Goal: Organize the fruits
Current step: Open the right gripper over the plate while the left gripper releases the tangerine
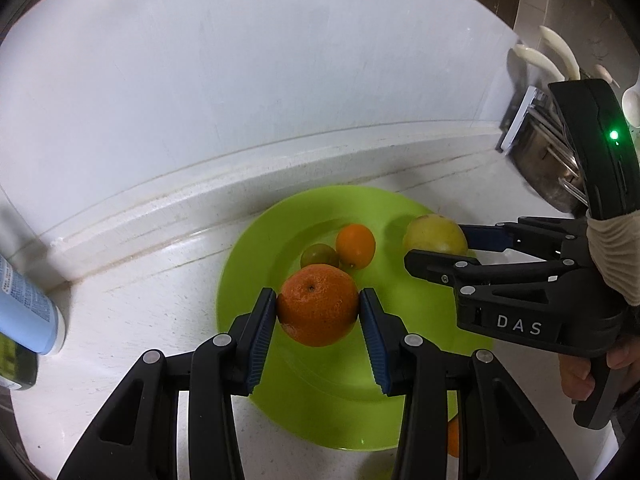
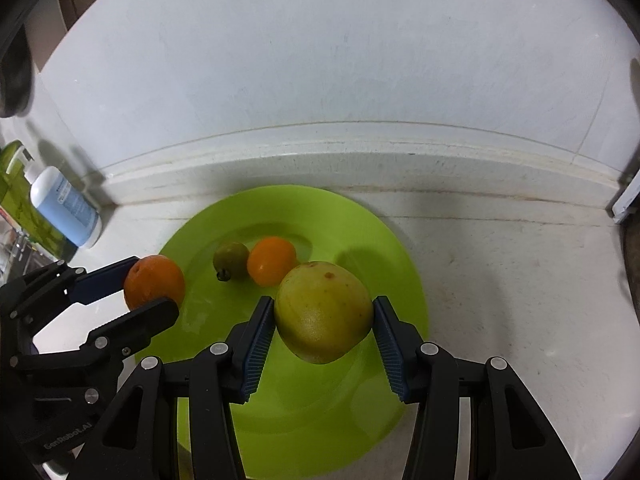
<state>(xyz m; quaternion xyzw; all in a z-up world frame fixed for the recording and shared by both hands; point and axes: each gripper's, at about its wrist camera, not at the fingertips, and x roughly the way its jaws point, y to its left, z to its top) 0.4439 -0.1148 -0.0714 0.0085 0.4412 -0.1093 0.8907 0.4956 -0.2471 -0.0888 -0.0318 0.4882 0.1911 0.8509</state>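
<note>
A lime-green plate (image 1: 256,264) (image 2: 384,240) lies on the white counter by the wall. On it rest a small orange fruit (image 1: 355,245) (image 2: 271,261) and a small green fruit (image 1: 319,255) (image 2: 231,259), touching each other. My left gripper (image 1: 319,307) (image 2: 150,282) is shut on a large orange (image 1: 318,304) (image 2: 154,280), held over the plate. My right gripper (image 2: 324,312) (image 1: 440,246) is shut on a yellow-green fruit (image 2: 323,312) (image 1: 434,235), held over the plate's right part.
A blue-and-white bottle (image 1: 28,312) (image 2: 66,208) and a green container (image 2: 24,208) stand at the left. A metal utensil holder with white-handled utensils (image 1: 544,136) stands at the right by the wall. An orange object (image 1: 453,438) peeks out behind my left gripper's right finger.
</note>
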